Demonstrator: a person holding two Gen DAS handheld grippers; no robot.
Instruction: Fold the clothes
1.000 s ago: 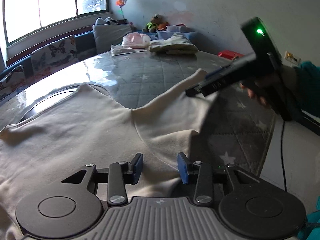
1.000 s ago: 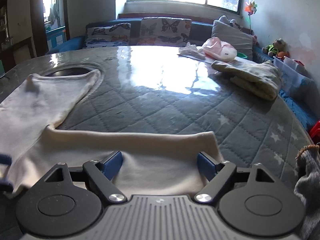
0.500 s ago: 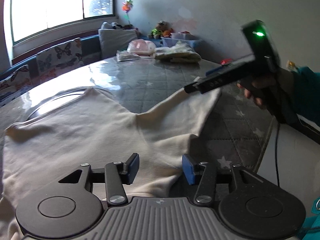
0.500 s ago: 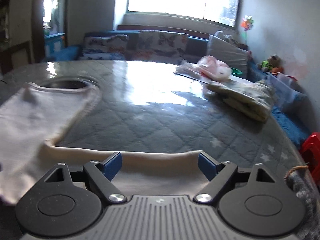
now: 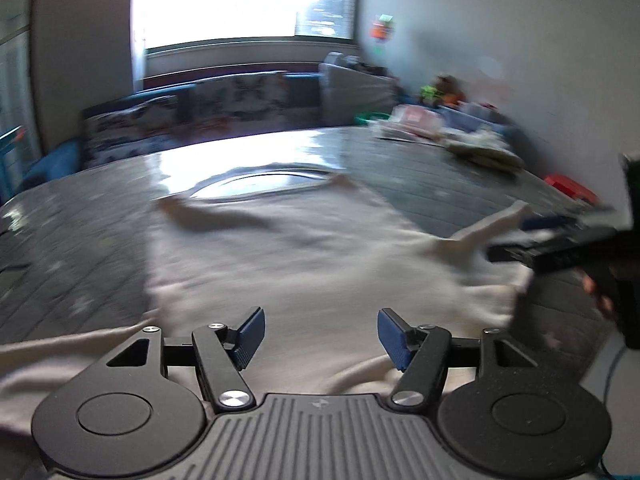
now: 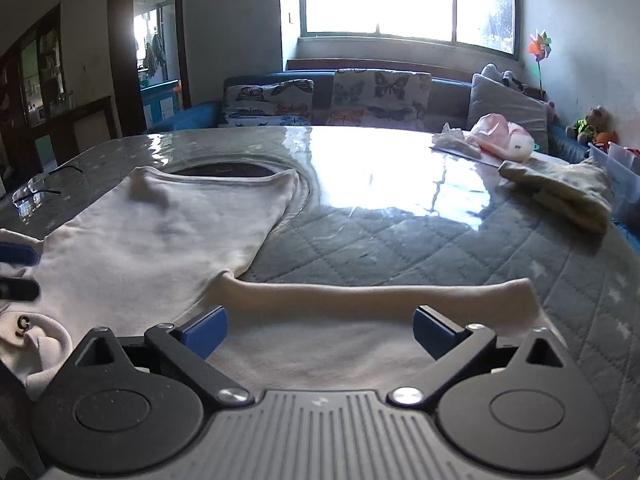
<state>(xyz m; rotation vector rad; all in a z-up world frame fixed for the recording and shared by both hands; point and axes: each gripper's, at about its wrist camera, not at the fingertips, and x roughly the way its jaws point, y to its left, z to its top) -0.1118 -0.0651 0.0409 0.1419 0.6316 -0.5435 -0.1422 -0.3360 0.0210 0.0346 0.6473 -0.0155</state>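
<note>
Evidently freed so it can settle flat for folding, the cream garment [image 6: 152, 240] lies spread over the counter [image 6: 400, 232] at lower left, while both the left tongs [image 5: 320, 334] and right tongs [image 6: 320, 330] are opening, pinching nothing.

blur: left wrist view smeared throughout | cut off: cream garment [image 6: 168, 240] beyond table [image 6: 440, 240] near edge, lower left | indistinct: toys past table's far right corner

Black linkage arms with silver screws carry blue-padded fingers [image 6: 202, 330] above a ribbed grey housing [image 6: 320, 432].
</note>
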